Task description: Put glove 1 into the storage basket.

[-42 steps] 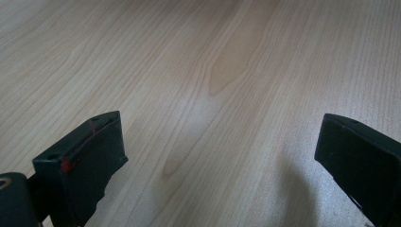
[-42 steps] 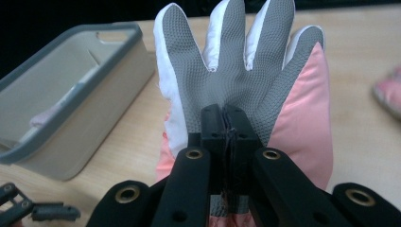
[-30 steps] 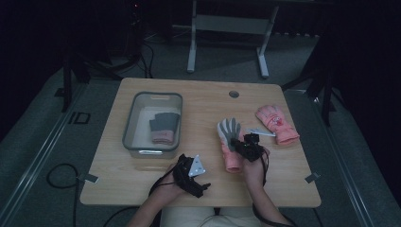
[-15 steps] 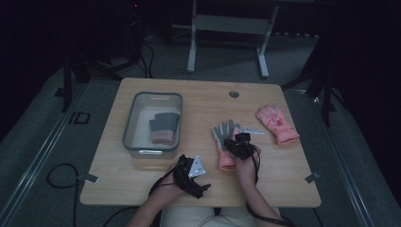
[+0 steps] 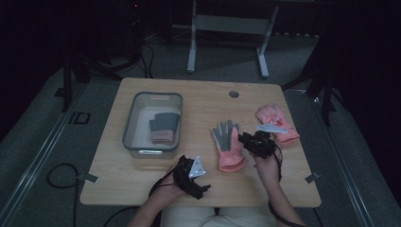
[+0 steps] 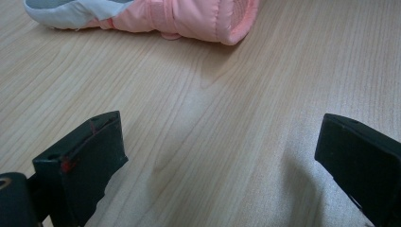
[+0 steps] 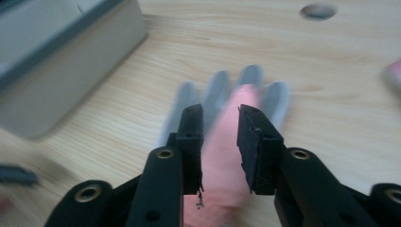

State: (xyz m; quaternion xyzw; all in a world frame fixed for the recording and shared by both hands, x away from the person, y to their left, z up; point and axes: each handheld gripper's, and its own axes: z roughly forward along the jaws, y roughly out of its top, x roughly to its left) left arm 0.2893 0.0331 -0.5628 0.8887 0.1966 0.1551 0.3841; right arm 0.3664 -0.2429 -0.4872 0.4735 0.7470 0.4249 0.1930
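Note:
A glove (image 5: 228, 145) with grey fingers and a pink cuff lies flat on the middle of the table. My right gripper (image 5: 254, 142) hovers just right of it. In the right gripper view its jaws (image 7: 220, 118) stand a little apart, having just been opening. The pink glove (image 7: 222, 156) shows blurred through the gap below them, and the pads do not press on it. A second pink glove (image 5: 276, 123) lies farther right. My left gripper (image 5: 194, 177) rests near the front edge, open (image 6: 222, 137) over bare wood, with the glove's cuff (image 6: 189, 19) ahead.
A grey tray (image 5: 130, 125) at the left holds another grey-and-pink glove (image 5: 164, 127); its wall (image 7: 61, 71) shows in the right gripper view. A round hole (image 5: 233, 93) sits near the table's far edge. A metal stand (image 5: 227, 23) rises behind the table.
My right gripper has lifted and drawn back to the right off the middle glove, which stays flat on the table. The left hand has not moved.

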